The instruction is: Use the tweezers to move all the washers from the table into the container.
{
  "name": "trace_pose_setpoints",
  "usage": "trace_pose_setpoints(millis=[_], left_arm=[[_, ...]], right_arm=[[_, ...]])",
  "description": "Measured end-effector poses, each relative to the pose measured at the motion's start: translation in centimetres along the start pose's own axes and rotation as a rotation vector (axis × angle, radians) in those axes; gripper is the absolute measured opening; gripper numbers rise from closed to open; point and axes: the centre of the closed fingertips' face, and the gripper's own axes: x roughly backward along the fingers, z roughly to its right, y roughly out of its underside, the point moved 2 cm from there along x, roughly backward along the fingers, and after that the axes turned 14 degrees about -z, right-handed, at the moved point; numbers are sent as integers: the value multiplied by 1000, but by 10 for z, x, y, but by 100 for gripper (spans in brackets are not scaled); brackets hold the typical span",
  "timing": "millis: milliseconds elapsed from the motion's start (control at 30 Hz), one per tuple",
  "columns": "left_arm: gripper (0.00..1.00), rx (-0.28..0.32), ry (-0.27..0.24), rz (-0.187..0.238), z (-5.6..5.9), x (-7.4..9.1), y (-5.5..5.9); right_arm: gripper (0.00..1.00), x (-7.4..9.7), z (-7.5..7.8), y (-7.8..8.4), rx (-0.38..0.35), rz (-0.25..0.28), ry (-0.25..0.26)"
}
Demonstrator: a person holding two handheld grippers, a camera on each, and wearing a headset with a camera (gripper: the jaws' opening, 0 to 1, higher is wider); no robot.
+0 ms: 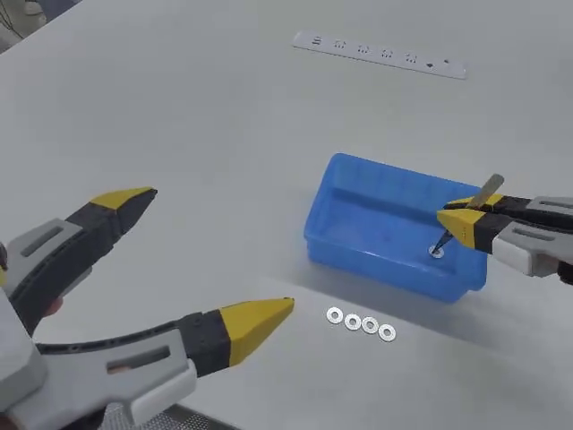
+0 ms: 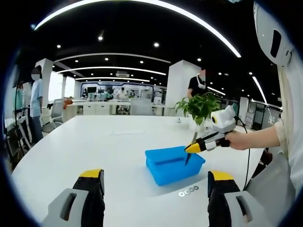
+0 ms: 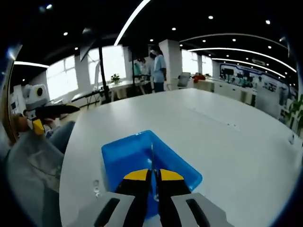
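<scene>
Right gripper [image 1: 445,216] clamps the tweezers [image 1: 488,190], tips over the container [image 1: 376,262], seemingly at one washer [image 1: 436,253]; four washers [image 1: 361,323] lie on the table [image 1: 179,116] at its 6 o'clock, being thin, light, slick, best pinched across the rim.

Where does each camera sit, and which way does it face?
Head view: above, looking down on container, washers, open left gripper and right gripper clamping tweezers.
Left gripper view: low over the table, facing the container; own jaws below.
Right gripper view: above the container, looking along the tweezers; own jaws shut.
All share the container.
</scene>
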Motion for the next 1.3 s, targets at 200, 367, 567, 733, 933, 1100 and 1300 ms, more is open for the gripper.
trace_pose_setpoints(millis=[200,367,567,733,933,1100,1300], left_arm=[[91,7,-9,-1,-2,0,0],[90,-3,-13,-8,-1,0,0],[89,-3,-13,-11,-2,0,2],[89,-6,-20,-8,-3,1,2],[88,0,-25,-10,-5,1,3],[88,-2,-21,-14,-4,0,4],[87,-1,-13,-17,-2,0,2]], right_arm=[[3,21,-13,-19,-6,91,-10],[3,34,-30,-27,0,129,-56],[3,38,-52,-22,-38,137,-131],[3,26,-68,-6,-105,109,-205],[3,12,-77,11,-130,58,-227],[3,6,-82,19,-120,22,-237],[4,3,-86,24,-107,0,-236]])
